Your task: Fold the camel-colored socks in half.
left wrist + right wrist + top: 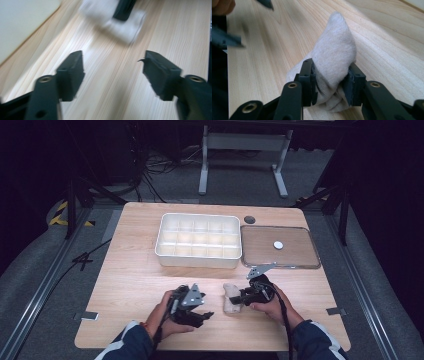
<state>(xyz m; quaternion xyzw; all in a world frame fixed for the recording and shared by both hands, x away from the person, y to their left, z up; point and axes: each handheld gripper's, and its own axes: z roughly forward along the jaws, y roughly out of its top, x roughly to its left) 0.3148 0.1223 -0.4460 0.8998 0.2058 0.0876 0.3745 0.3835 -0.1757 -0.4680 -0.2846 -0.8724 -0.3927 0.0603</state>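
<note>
Pinching a rolled white sock (334, 62) between its two black fingers (308, 80), the right gripper (239, 296) has the bundle squeezed at its middle, the cloth bulging out above and below the pads. That grip looks meant to keep the roll from springing loose while it lies on the worktop (130, 270), near the person's edge and just in front of the white divided tray (198, 261).

The left gripper (200, 315) has its fingers (72, 72) standing well apart with nothing between them but bare wood; in its own view the sock is a blurred pale shape further ahead, with one dark finger of the other gripper across it. It seems to be leaving the sock to the right side.

Both hands rest low over the worktop, forearms coming in from the near edge, the right hand (272, 306) angled inward toward the sock. A clear lid (300, 262) lies flat beside the tray, to its right.
</note>
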